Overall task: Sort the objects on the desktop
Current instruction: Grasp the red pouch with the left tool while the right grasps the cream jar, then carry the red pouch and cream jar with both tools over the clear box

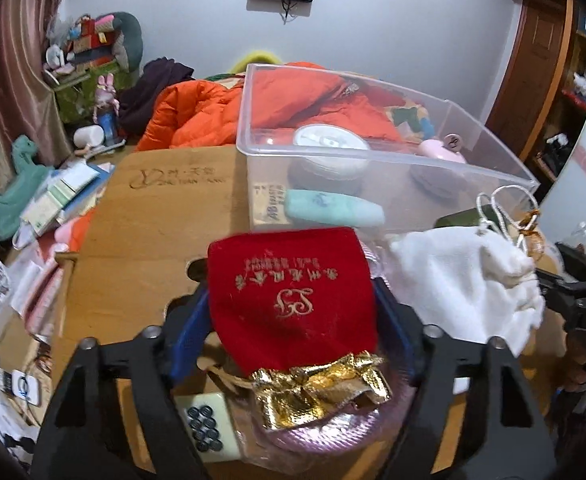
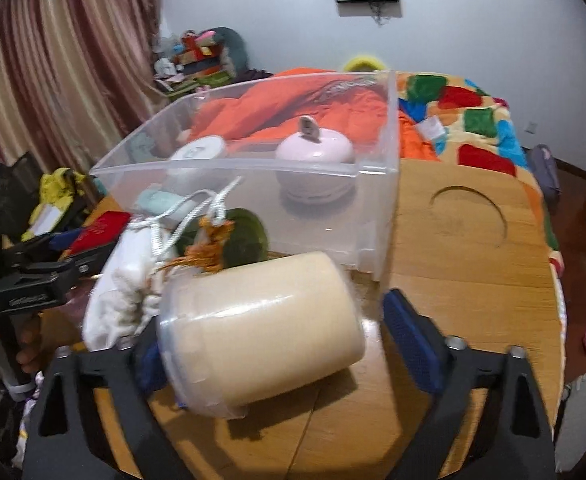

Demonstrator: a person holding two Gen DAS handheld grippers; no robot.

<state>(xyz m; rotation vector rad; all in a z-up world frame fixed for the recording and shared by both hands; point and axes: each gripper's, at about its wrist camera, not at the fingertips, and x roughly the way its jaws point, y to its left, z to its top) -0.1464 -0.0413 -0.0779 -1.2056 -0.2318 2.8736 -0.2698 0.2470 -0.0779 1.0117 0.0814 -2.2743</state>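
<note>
A clear plastic bin (image 1: 373, 156) (image 2: 253, 164) stands on the wooden table; it holds a white round jar (image 1: 330, 142), a pink apple-shaped item (image 2: 314, 151) and a mint tube (image 1: 333, 208). My left gripper (image 1: 293, 312) has its blue pads on both sides of a red drawstring pouch (image 1: 293, 296) with a gold top, over a pink coil. A white cloth pouch (image 1: 469, 276) (image 2: 125, 280) lies to the right of it. My right gripper (image 2: 277, 344) is open around a cream cylinder (image 2: 261, 336) lying on its side; the right pad is clear of it.
A mahjong tile (image 1: 209, 426) lies by the left finger. A dark green disc (image 2: 241, 236) and an orange tassel (image 2: 205, 254) sit before the bin. Papers and boxes (image 1: 61, 196) clutter the left; an orange jacket (image 1: 197, 112) lies behind.
</note>
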